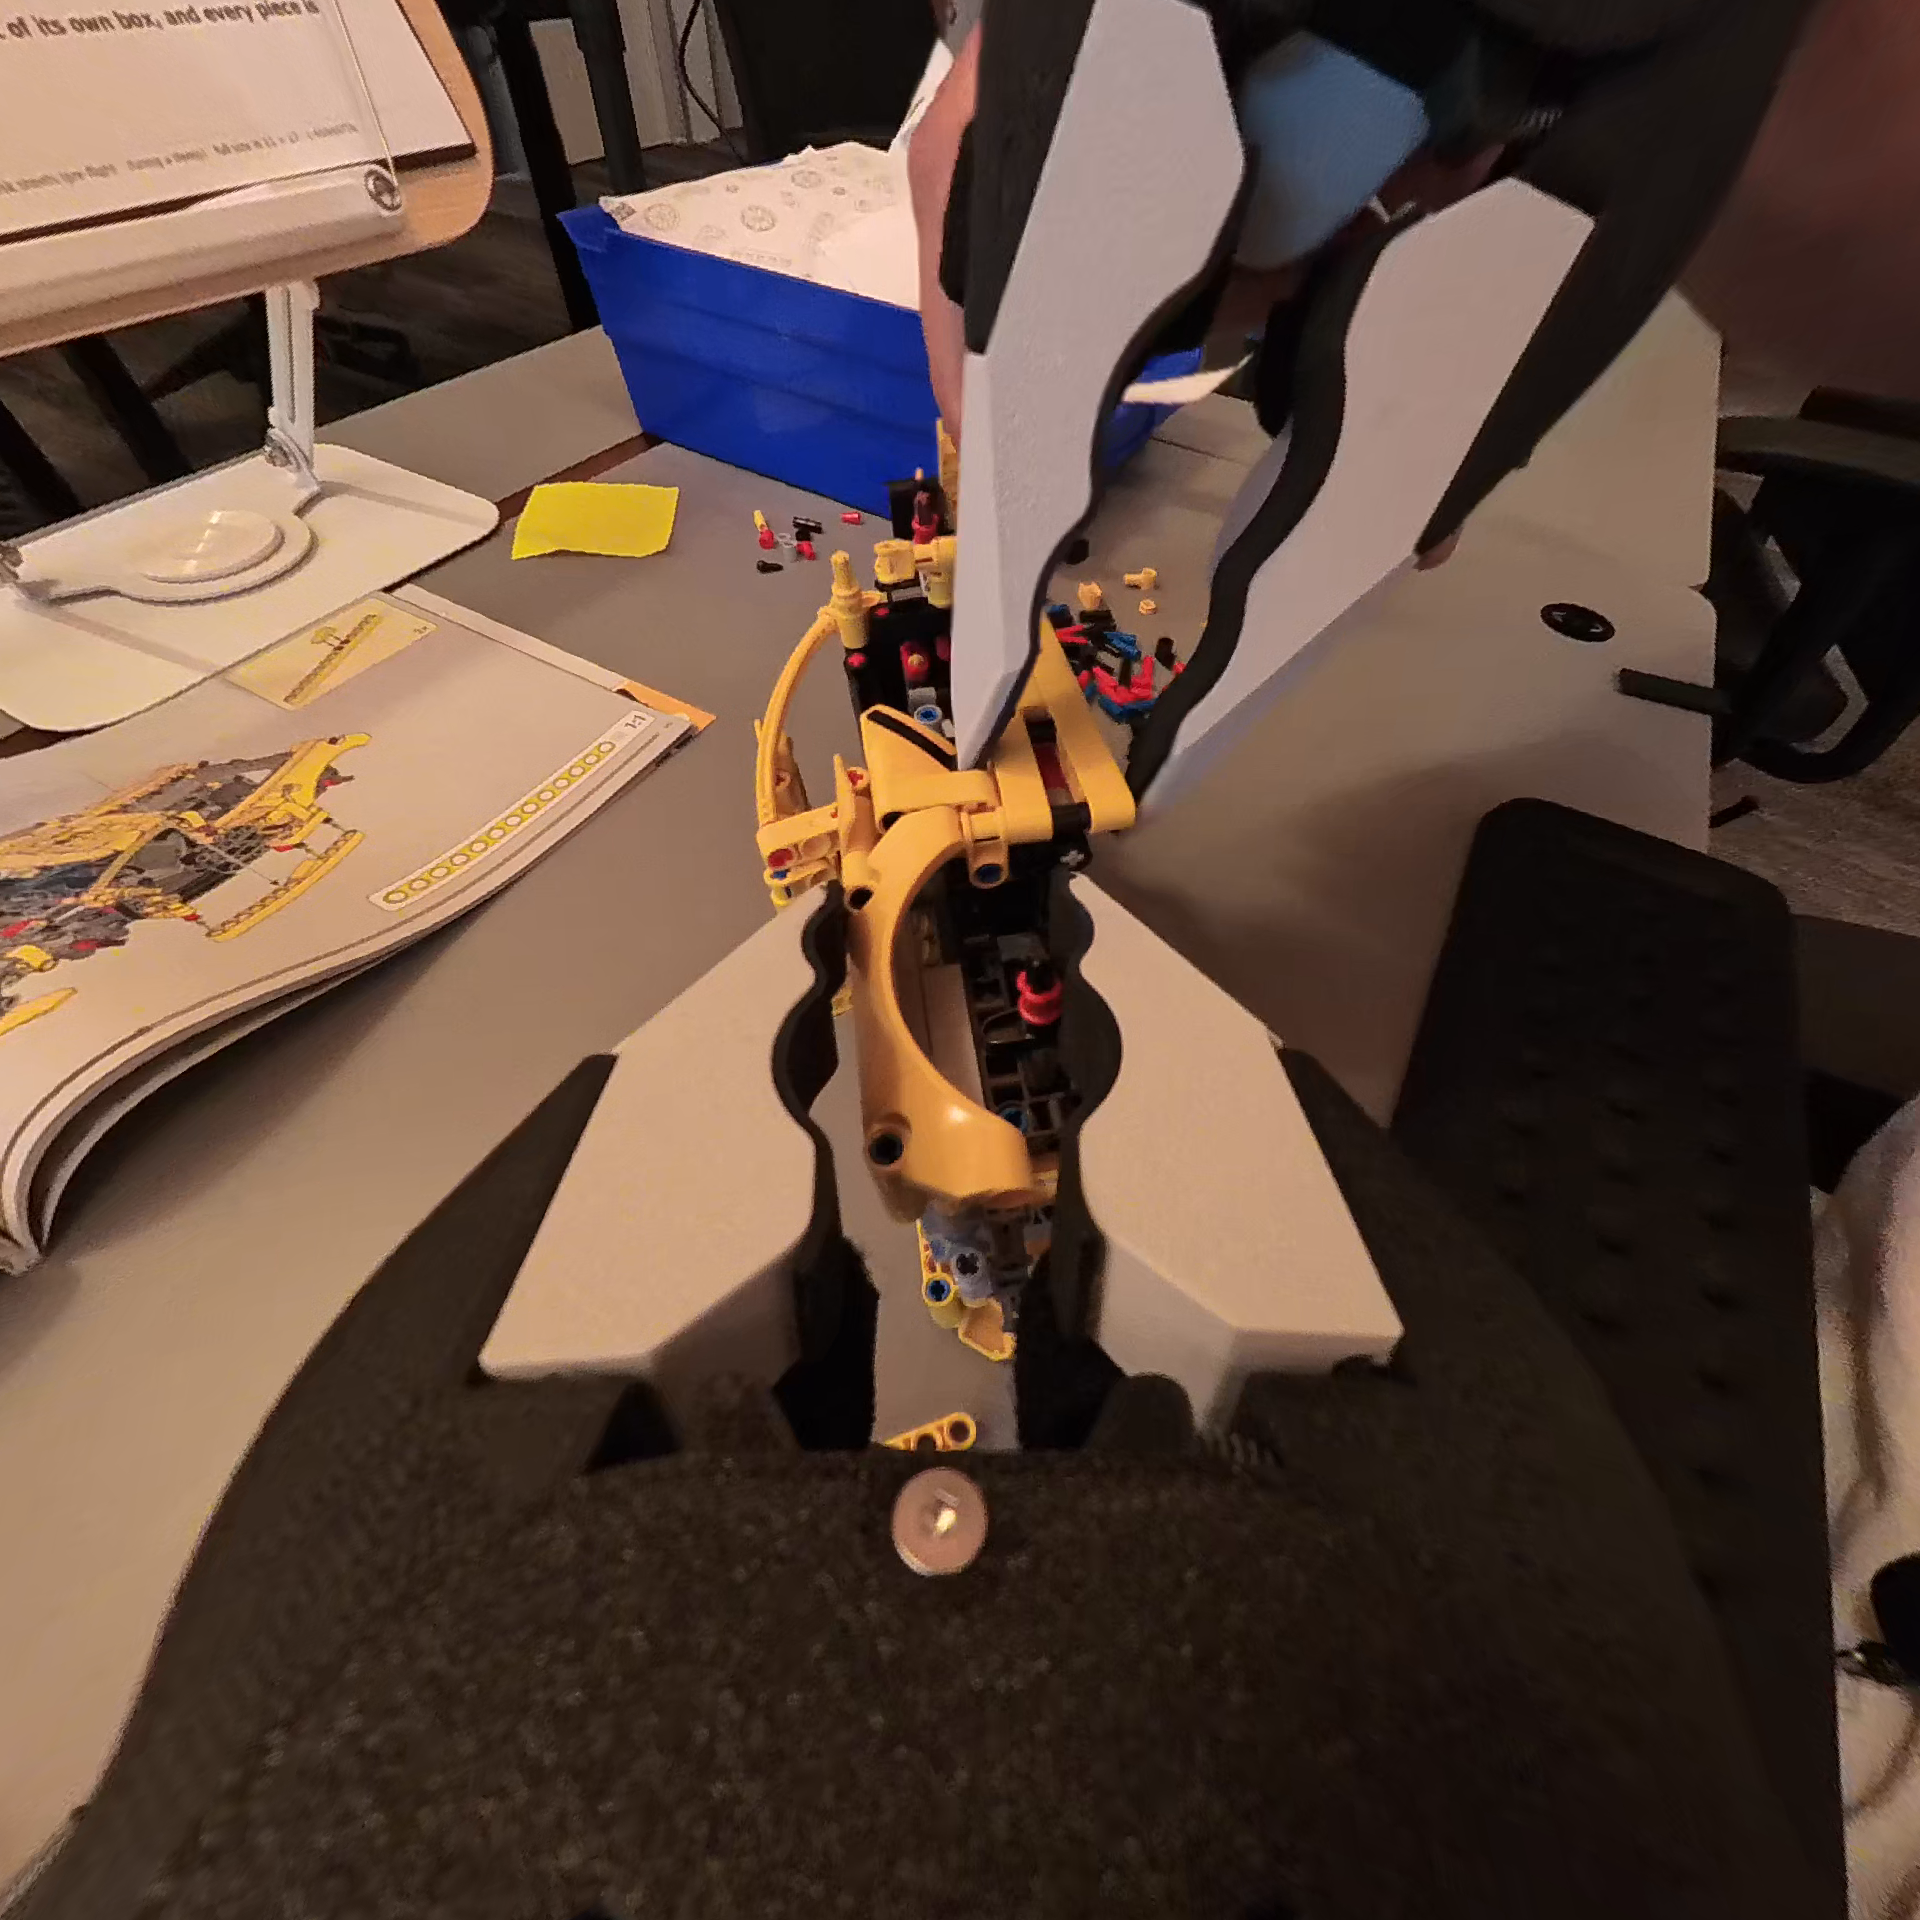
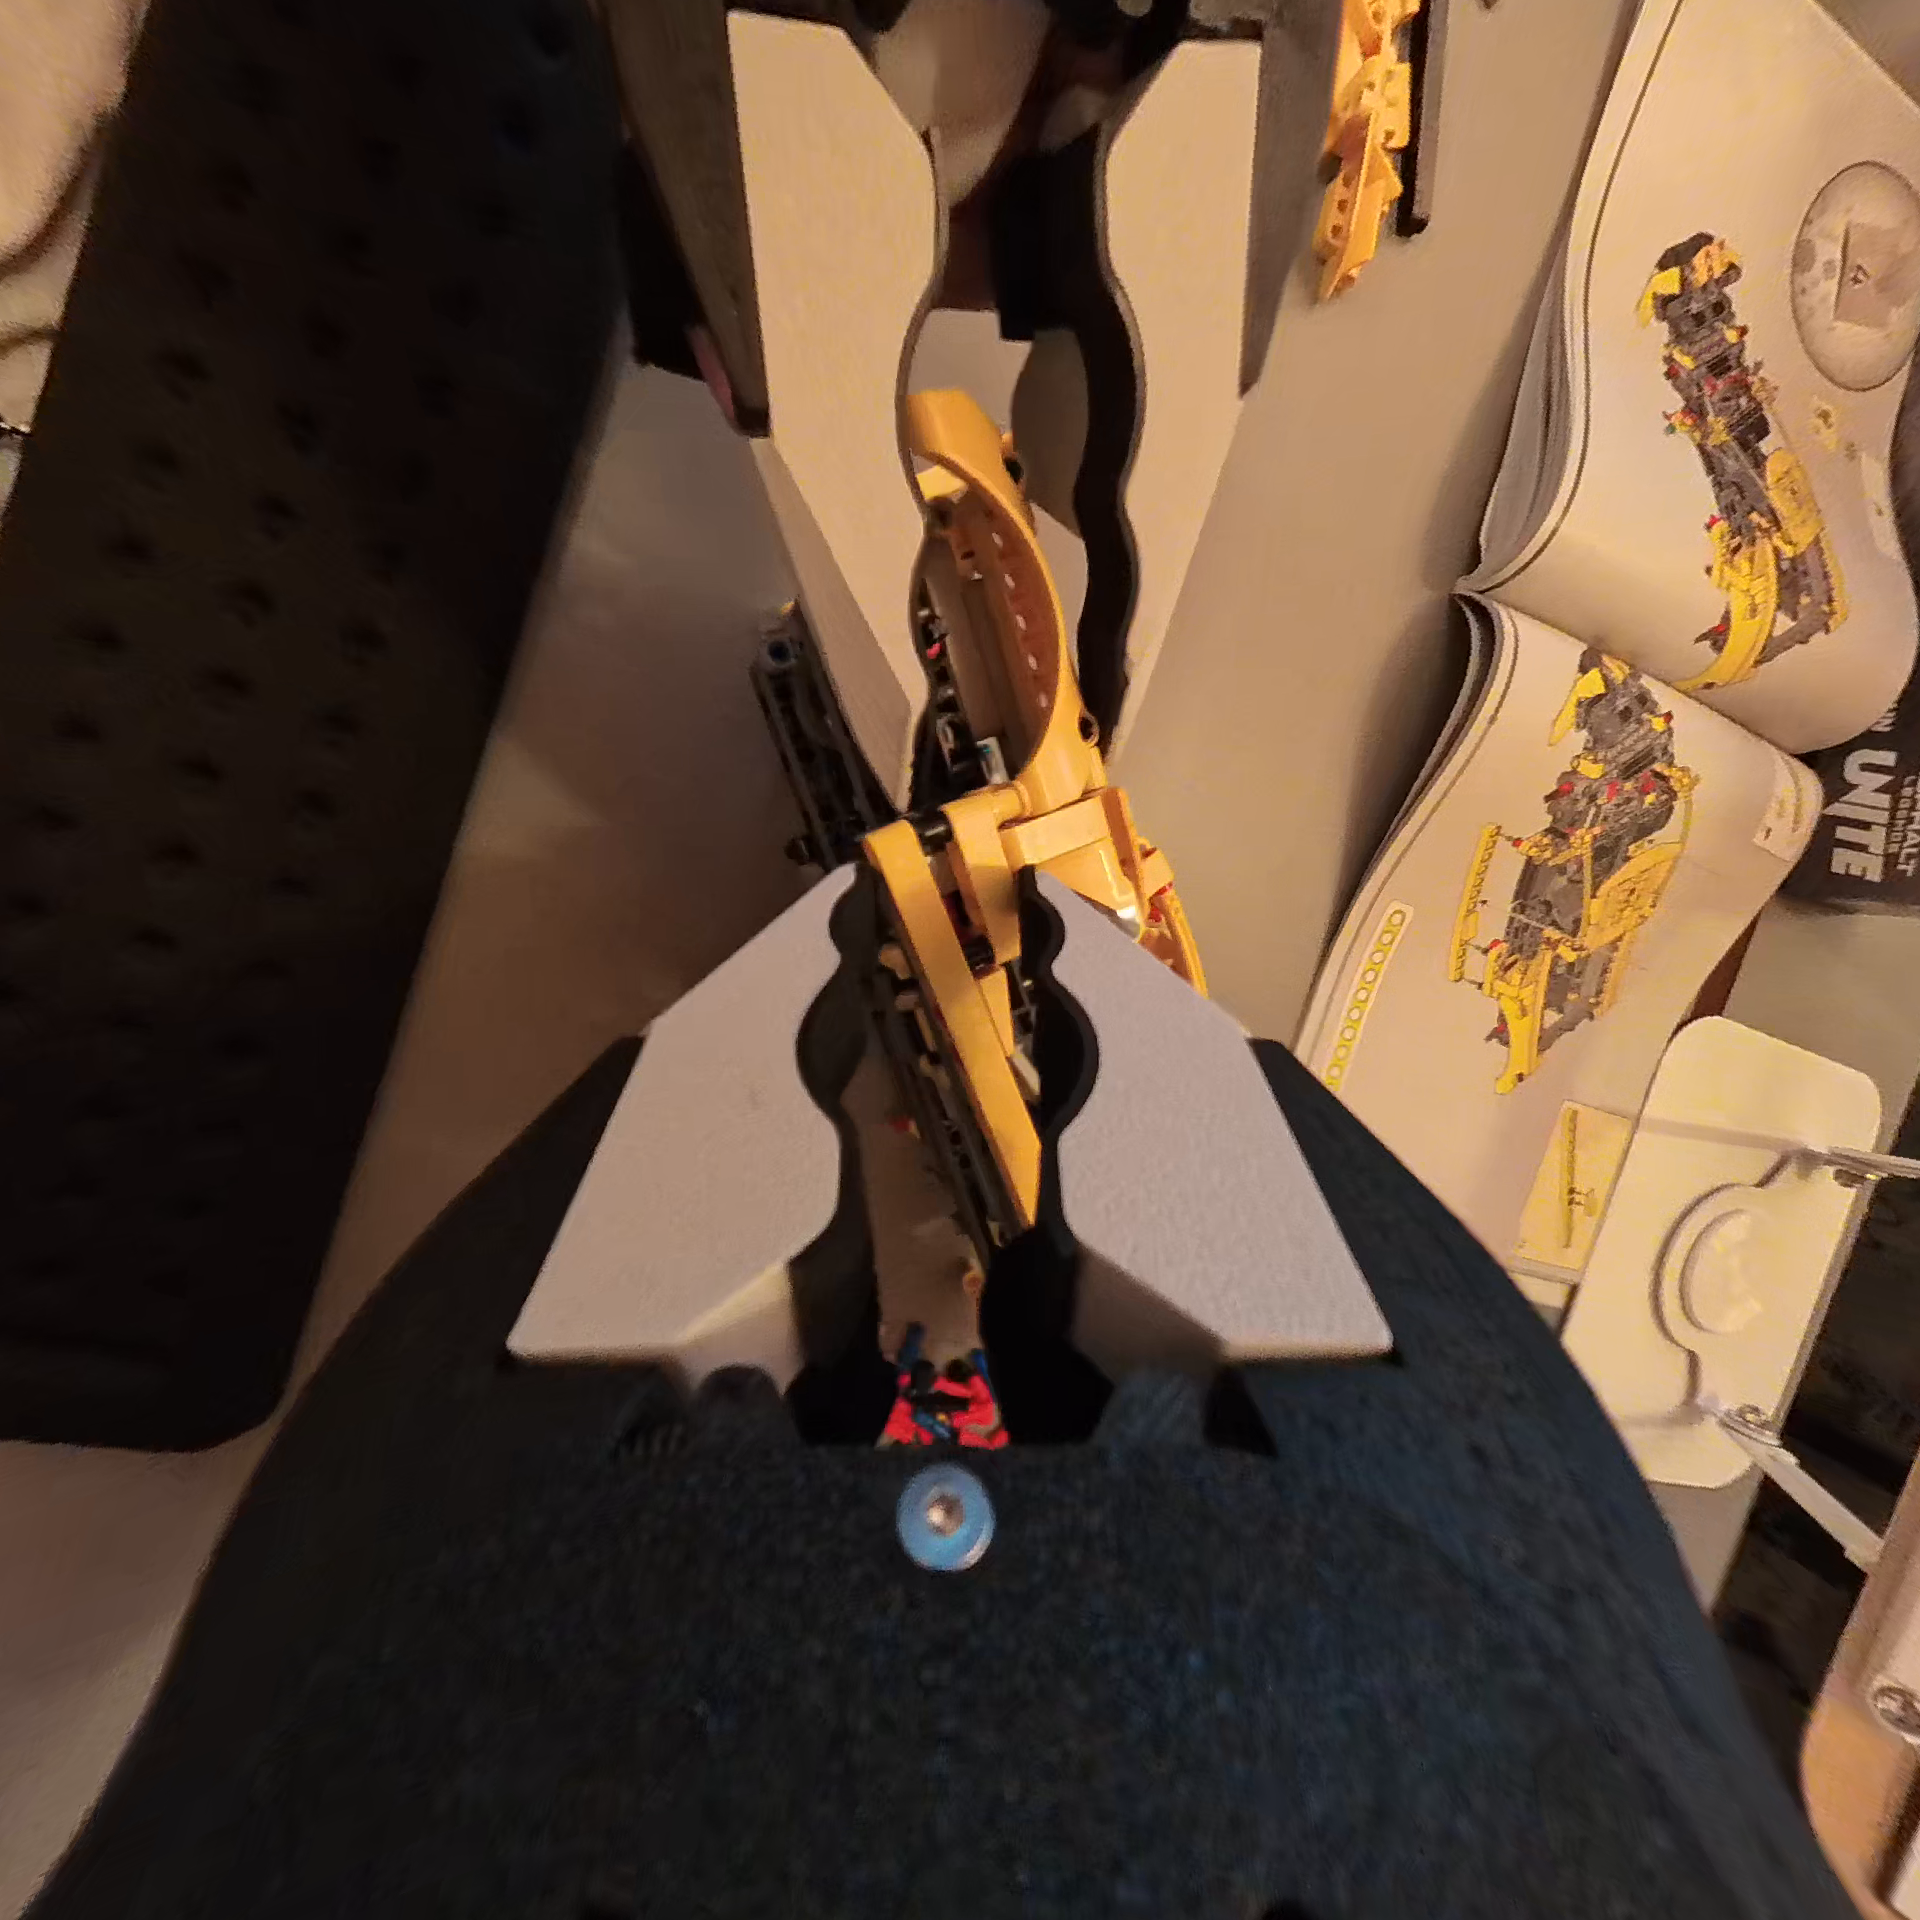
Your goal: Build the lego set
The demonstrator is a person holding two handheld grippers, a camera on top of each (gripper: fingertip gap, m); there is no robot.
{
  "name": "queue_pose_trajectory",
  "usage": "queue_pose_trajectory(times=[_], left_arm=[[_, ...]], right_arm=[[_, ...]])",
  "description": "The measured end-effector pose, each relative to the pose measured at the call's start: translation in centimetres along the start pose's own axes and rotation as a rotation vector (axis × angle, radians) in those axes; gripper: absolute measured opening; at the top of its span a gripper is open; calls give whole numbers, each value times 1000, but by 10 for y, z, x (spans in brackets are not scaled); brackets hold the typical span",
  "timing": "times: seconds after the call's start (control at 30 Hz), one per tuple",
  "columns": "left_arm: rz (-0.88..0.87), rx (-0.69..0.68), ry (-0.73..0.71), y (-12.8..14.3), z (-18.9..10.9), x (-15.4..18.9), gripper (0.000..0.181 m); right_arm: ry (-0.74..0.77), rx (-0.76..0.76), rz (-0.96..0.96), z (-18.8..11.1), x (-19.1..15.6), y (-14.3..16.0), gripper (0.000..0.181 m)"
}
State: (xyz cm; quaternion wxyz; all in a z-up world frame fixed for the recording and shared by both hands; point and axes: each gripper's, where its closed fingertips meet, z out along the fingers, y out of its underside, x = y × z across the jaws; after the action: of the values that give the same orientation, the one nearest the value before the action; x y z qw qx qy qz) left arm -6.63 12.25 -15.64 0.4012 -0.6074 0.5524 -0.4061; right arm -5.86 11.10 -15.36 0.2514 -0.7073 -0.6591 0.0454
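Observation:
A partly built yellow and black lego model (image 1: 914,1049) is held above the grey table (image 1: 312,1247) between both grippers. My left gripper (image 1: 951,914) is shut on its near end, around the curved yellow arch and black frame. My right gripper (image 1: 1060,774) comes down from above and is shut on the yellow frame at the model's far end. In the right wrist view the right gripper (image 2: 951,894) pinches the yellow beam of the model (image 2: 997,582). The left gripper (image 2: 1008,748) holds the arch opposite.
An open instruction booklet (image 1: 312,831) lies at left, also in the right wrist view (image 2: 1558,831). A blue bin (image 1: 769,353) stands behind. Small loose pieces (image 1: 1112,655) lie under the right gripper, and a yellow paper (image 1: 597,520) lies nearby. A white stand base (image 1: 208,561) and a black chair (image 1: 1600,1091) flank the table. Less than 4 cm separates the two grippers' tips.

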Motion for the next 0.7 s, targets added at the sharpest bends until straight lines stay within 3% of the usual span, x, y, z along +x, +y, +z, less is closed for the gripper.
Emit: queue_pose_trajectory(times=[0.33,0.7], left_arm=[[14,11,-16,0,1,1,39],[41,7,-32,0,3,6,39]], right_arm=[[-197,80,272,-3,-2,-4,27],[-182,55,208,-4,-5,-2,25]])
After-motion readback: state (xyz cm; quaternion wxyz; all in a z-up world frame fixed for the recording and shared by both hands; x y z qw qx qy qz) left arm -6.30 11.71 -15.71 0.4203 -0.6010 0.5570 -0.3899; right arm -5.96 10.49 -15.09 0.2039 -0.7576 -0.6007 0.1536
